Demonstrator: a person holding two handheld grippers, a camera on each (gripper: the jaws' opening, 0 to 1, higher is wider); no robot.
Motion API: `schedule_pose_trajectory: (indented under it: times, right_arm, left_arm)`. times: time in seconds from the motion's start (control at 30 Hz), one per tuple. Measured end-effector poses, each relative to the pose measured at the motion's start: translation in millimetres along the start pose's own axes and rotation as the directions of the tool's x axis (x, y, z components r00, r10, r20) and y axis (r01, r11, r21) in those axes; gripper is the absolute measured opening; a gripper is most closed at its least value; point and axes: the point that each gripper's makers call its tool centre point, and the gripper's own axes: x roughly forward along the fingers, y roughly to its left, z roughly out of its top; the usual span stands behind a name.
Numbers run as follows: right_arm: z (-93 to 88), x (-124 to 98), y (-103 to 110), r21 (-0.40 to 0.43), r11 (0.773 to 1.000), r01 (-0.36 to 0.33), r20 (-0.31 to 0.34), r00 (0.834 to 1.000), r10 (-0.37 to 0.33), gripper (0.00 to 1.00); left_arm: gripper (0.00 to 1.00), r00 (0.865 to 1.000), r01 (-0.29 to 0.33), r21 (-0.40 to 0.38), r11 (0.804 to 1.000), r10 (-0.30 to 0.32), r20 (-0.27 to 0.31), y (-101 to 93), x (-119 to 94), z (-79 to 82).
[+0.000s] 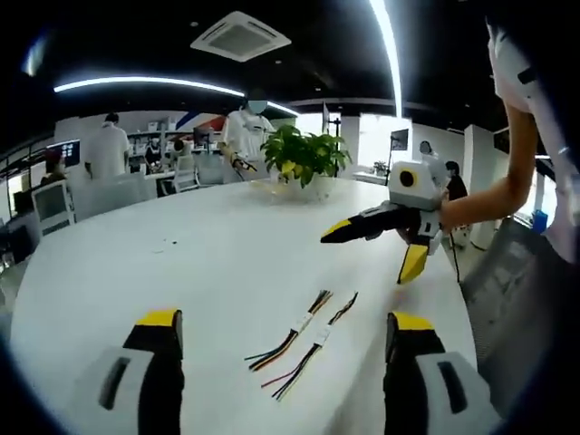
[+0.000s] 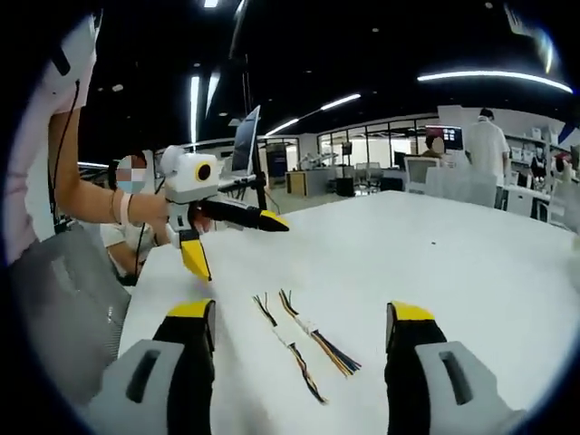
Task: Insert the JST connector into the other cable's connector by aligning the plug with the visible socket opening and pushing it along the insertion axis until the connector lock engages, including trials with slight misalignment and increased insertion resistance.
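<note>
Two short cables with multicoloured wires lie side by side on the white table (image 1: 181, 245). In the left gripper view, one cable (image 1: 288, 335) and the other cable (image 1: 313, 352) each carry a small white connector at mid-length, and the two are apart. My left gripper (image 1: 285, 319) hovers open in front of them with nothing between its jaws. The right gripper (image 1: 376, 249) hangs open above the table at the right, held by a hand. In the right gripper view both cables (image 2: 290, 349) (image 2: 319, 343) lie between the jaws of my open right gripper (image 2: 301, 311). The left gripper (image 2: 237, 245) is open at the far left.
A potted green plant (image 1: 304, 154) stands at the table's far side. A grey chair (image 1: 517, 281) sits by the table edge next to the person holding the grippers. Several people, desks and monitors (image 2: 471, 154) fill the room behind.
</note>
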Motion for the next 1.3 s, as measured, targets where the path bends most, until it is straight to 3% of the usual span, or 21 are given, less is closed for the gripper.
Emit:
schedule_pose_trajectory:
  times: [0.23,0.37,0.53,0.67,0.73,0.83,1.03,1.3]
  right_arm:
    - [8.5,-22,-3,-0.025,0.997,0.070,-0.028,0.997,-0.071,0.83]
    - [15.3,-39,1,0.003,0.995,0.103,-0.026,0.994,-0.102,0.85]
    - [25.8,-60,6,0.012,0.989,0.148,-0.015,0.989,-0.148,0.85]
    - [31.6,-74,10,0.035,0.982,0.188,-0.010,0.982,-0.187,0.92]
    - [32.2,-79,13,0.051,0.978,0.202,-0.019,0.979,-0.201,0.96]
    - [33.9,-88,16,0.069,0.972,0.225,-0.022,0.974,-0.224,0.96]
    - [30.7,-100,26,0.096,0.966,0.242,-0.035,0.970,-0.240,0.95]
    - [19.1,-118,31,0.140,0.948,0.287,-0.051,0.958,-0.283,0.97]
  left_arm:
    - [0.98,0.999,-0.033,-0.012,0.999,0.033,-0.012,-8.5,-24,17.9]
    - [0.99,0.998,-0.062,0.000,0.998,0.062,-0.010,-12.3,-36,26.6]
    - [0.99,0.987,-0.111,0.033,0.993,0.114,-0.112,-16.5,-47,13.2]
    - [0.99,0.992,-0.103,0.015,0.995,0.104,-0.068,-31.4,-53,20.7]
    - [0.99,0.995,-0.099,-0.063,0.993,0.097,-0.032,-38.1,-55,24.0]
    - [0.99,0.991,-0.132,-0.088,0.987,0.131,-0.017,-38.6,-60,25.1]
    - [0.99,0.980,-0.197,-0.070,0.978,0.195,-0.038,-41.3,-78,24.4]
    - [0.99,0.966,-0.257,-0.102,0.961,0.254,-0.038,-47.2,-103,24.4]
